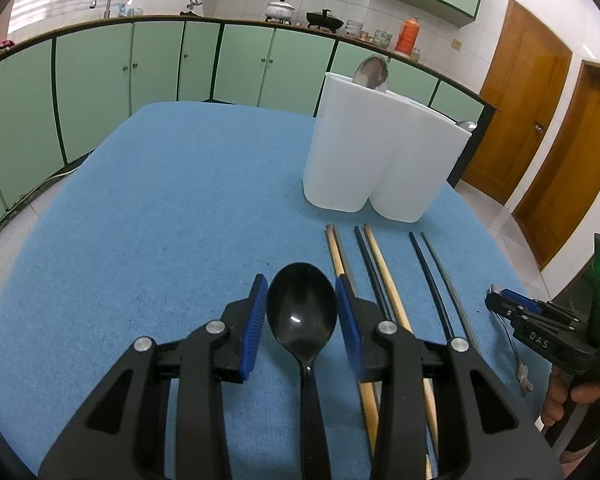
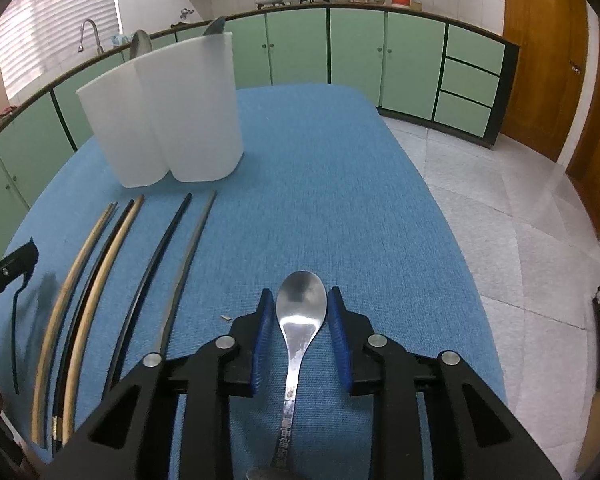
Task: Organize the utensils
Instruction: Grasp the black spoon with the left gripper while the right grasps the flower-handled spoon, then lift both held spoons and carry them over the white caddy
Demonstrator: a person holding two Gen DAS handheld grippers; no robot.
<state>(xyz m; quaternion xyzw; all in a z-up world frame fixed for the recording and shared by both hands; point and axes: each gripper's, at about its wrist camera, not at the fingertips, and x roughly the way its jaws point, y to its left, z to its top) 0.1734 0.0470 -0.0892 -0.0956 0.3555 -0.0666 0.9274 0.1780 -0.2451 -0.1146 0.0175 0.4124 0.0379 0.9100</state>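
A black plastic spoon (image 1: 302, 316) lies on the blue tablecloth (image 1: 160, 208) between the open jaws of my left gripper (image 1: 302, 312), pads apart from its bowl. A metal spoon (image 2: 300, 312) lies between the open jaws of my right gripper (image 2: 300, 320), also untouched. Several chopsticks (image 1: 380, 280), wooden and black, lie side by side between the two grippers; they also show in the right wrist view (image 2: 100, 280). A white two-part utensil holder (image 1: 380, 152) stands beyond them with a metal spoon (image 1: 372, 72) sticking out; it shows in the right view (image 2: 164, 112).
The table's right edge (image 2: 440, 216) drops to a tiled floor. Green cabinets (image 1: 160, 64) and a counter with pots run behind. My right gripper shows at the right edge of the left view (image 1: 496, 296).
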